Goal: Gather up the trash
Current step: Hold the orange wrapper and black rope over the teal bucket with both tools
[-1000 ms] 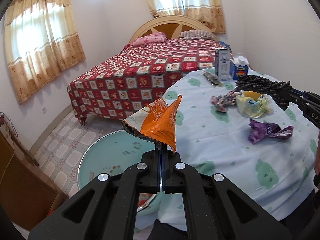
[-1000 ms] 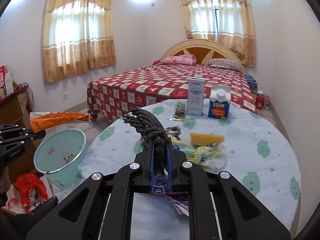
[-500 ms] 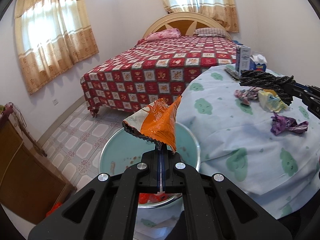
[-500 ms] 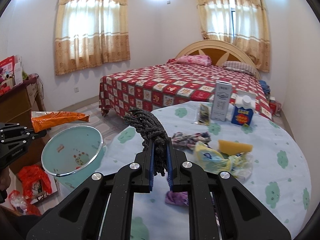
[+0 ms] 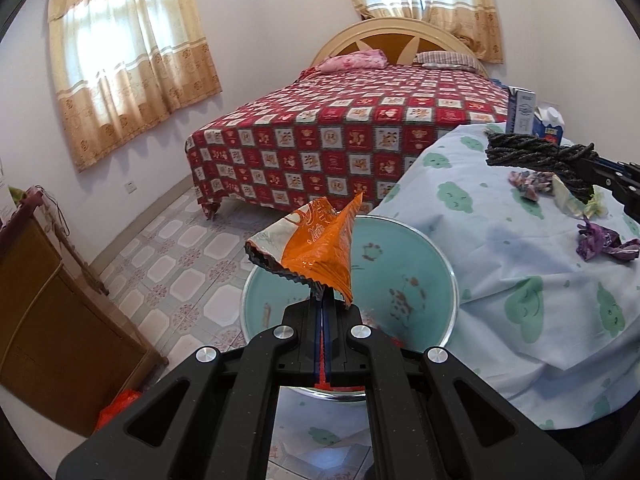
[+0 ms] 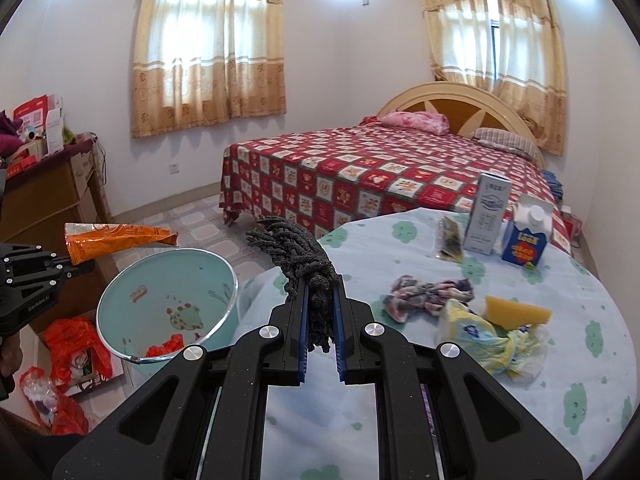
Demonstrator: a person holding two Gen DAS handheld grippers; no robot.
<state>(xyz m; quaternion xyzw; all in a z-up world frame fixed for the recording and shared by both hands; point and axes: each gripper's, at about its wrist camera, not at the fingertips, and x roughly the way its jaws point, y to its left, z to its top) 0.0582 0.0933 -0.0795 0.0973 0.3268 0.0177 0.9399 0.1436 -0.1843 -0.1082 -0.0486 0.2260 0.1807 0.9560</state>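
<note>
My left gripper [image 5: 325,304] is shut on an orange snack wrapper [image 5: 316,248] and holds it above the near rim of a pale green trash bin [image 5: 416,248] that stands on the floor beside the table. In the right wrist view the wrapper [image 6: 116,240] hangs left of the bin [image 6: 168,300]. My right gripper [image 6: 320,300] is shut on a dark grey chenille rag [image 6: 300,256], held over the table's left edge. The rag also shows in the left wrist view [image 5: 536,156].
On the round table with a cloud-print cloth [image 6: 500,400] lie a crumpled floral cloth [image 6: 428,296], a yellow bag with a sponge [image 6: 500,332], a purple wrapper [image 5: 600,240], two cartons [image 6: 504,224] and a small packet. A bed [image 6: 360,176], a wooden cabinet [image 5: 48,320] and red bags [image 6: 76,352] surround.
Both grippers have moved left toward the bin. The orange wrapper is now over the bin's rim; the rag has come to the table's left edge. Both grips are unchanged.
</note>
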